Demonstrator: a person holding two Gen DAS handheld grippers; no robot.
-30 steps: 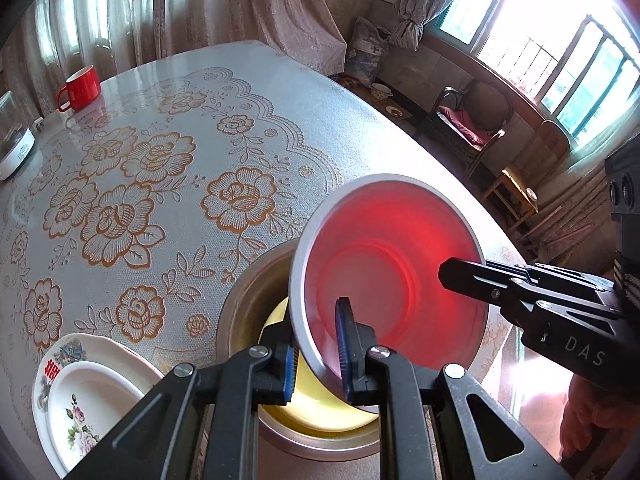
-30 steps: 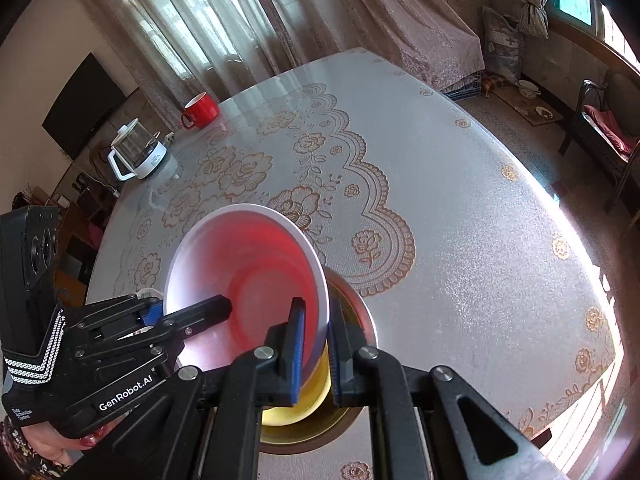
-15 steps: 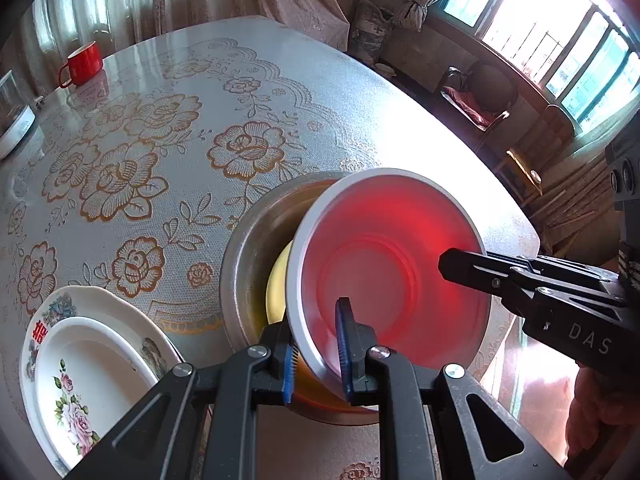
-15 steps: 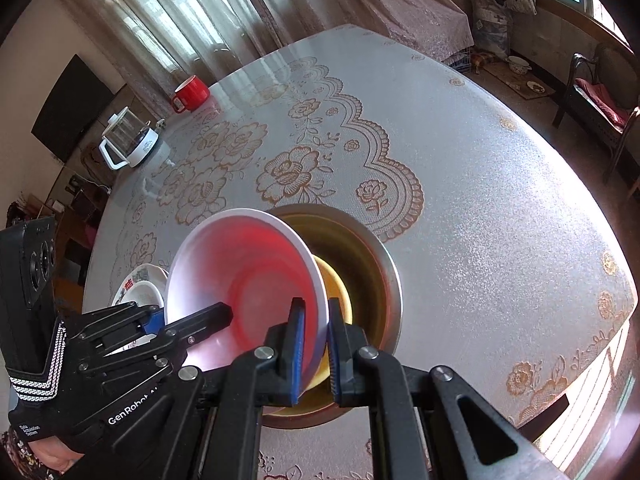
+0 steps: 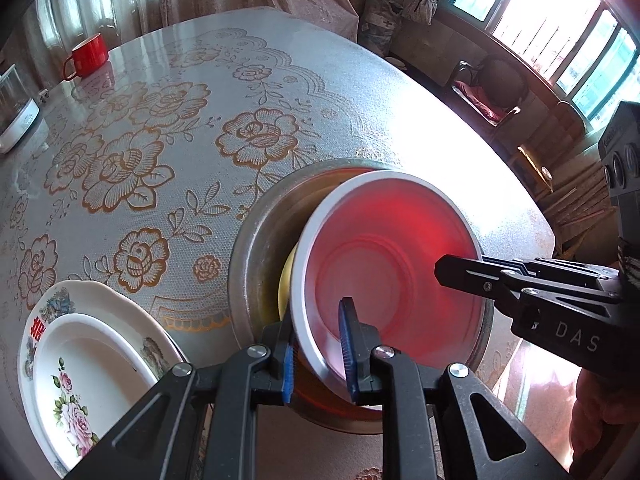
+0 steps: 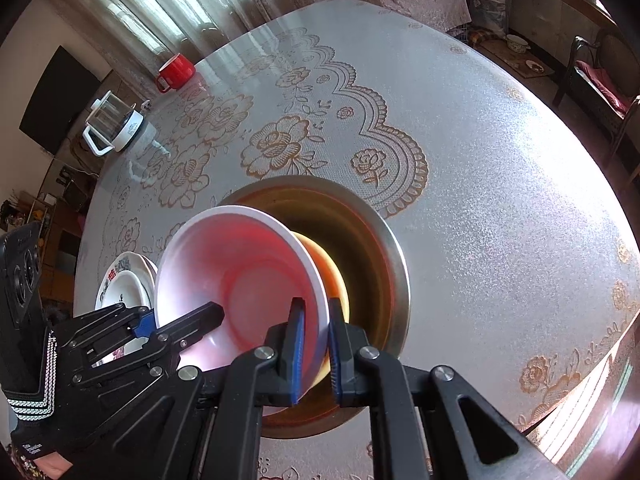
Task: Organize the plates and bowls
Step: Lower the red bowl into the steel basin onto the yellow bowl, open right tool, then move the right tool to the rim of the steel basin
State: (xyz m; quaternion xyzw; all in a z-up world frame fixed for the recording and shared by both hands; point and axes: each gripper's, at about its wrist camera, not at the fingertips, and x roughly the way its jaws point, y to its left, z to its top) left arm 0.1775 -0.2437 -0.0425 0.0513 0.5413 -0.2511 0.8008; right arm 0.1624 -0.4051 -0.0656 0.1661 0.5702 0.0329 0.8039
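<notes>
I am pinching the red bowl (image 5: 394,280) with both grippers (left gripper (image 5: 320,354), right gripper (image 6: 316,354)), nesting it above the yellow bowl (image 6: 334,276) in the steel basin (image 6: 394,264); plates (image 5: 86,354) are sitting stacked near left.

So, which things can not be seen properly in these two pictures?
- Yellow bowl: both views show only a sliver; the red bowl covers it.
- Metal basin: its floor is hidden by both bowls.
- Floral plates: cut off by the left wrist edge; in the right wrist view, the left hand-held gripper partly covers them.
- Glass kettle: cropped in the left wrist view, contents unclear.
</notes>
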